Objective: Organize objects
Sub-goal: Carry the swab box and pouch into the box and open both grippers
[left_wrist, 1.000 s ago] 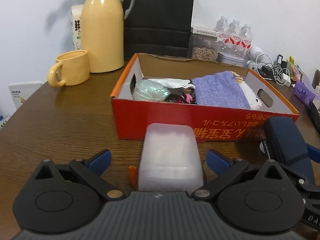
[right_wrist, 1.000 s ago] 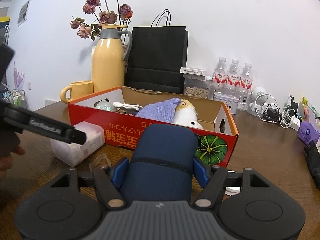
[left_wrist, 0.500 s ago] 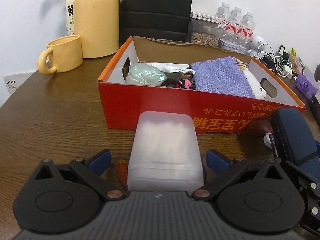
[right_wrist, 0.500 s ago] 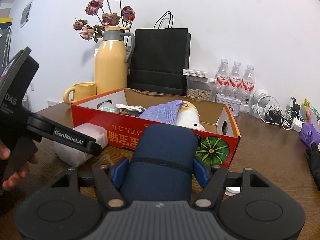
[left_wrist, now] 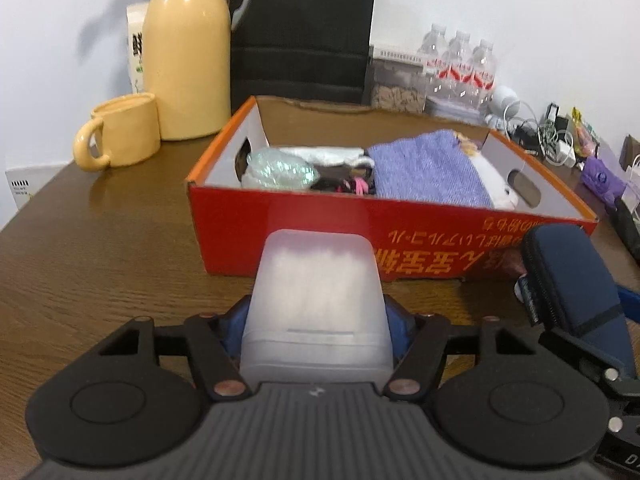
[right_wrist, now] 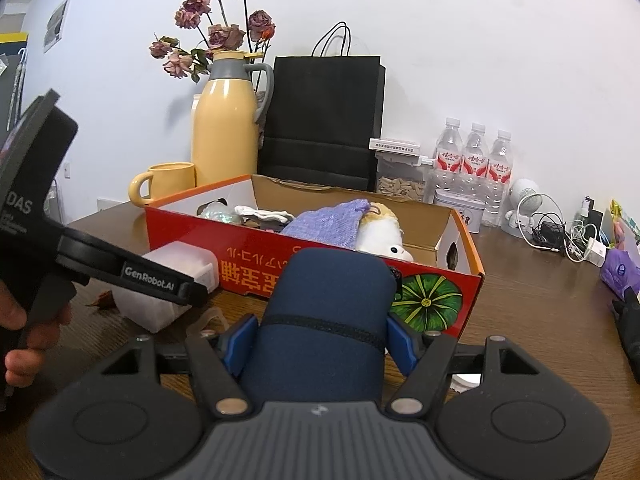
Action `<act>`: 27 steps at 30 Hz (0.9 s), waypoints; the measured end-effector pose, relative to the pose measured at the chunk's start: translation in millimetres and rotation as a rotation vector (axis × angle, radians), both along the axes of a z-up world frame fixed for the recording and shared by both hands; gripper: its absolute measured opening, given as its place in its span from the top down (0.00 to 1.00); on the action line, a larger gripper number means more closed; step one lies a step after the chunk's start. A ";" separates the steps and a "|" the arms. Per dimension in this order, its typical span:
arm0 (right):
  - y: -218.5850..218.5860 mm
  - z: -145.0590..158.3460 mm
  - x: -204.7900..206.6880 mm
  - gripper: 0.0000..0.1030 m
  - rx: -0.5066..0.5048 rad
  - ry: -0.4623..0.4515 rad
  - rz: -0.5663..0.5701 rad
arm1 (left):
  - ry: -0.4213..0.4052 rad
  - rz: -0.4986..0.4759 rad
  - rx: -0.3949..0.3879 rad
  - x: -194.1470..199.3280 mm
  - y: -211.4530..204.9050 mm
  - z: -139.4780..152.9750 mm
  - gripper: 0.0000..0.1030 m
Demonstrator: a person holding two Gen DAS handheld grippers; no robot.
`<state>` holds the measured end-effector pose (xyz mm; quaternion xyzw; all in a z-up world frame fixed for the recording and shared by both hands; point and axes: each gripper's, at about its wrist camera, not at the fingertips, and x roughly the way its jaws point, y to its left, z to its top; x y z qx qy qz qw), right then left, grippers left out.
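A frosted white plastic box (left_wrist: 316, 304) sits between the fingers of my left gripper (left_wrist: 316, 320), which is shut on it just in front of the red cardboard box (left_wrist: 440, 236). My right gripper (right_wrist: 322, 340) is shut on a navy zip case (right_wrist: 328, 320), held above the table to the right; the case also shows in the left wrist view (left_wrist: 572, 292). The red box (right_wrist: 248, 248) holds a purple knit cloth (left_wrist: 428, 172), a white plush toy (right_wrist: 384, 236), a shiny green bundle (left_wrist: 280, 172) and small dark items. The white plastic box also shows in the right wrist view (right_wrist: 160, 300).
A yellow thermos (left_wrist: 188, 52) and yellow mug (left_wrist: 124, 132) stand behind the red box at left. A black paper bag (right_wrist: 324, 116), water bottles (right_wrist: 472, 160), a seed jar (right_wrist: 400, 176) and tangled cables (right_wrist: 560, 236) line the back wall. A purple pouch (right_wrist: 620, 272) lies far right.
My left gripper's fingers have closed in onto the white plastic box, which now sits slightly raised. The right gripper has lifted a little with the navy case.
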<state>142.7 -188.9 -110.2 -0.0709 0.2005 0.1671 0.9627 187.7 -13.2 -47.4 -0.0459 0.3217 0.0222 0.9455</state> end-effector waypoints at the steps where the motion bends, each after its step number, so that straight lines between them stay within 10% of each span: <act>1: -0.5 0.2 -0.1 0.35 0.003 -0.001 0.002 | -0.010 0.003 -0.001 -2.0 0.4 2.2 0.35; 27: -25.4 67.1 71.8 0.35 0.085 -0.076 -0.007 | -0.215 -0.024 0.013 27.0 -13.3 78.5 0.35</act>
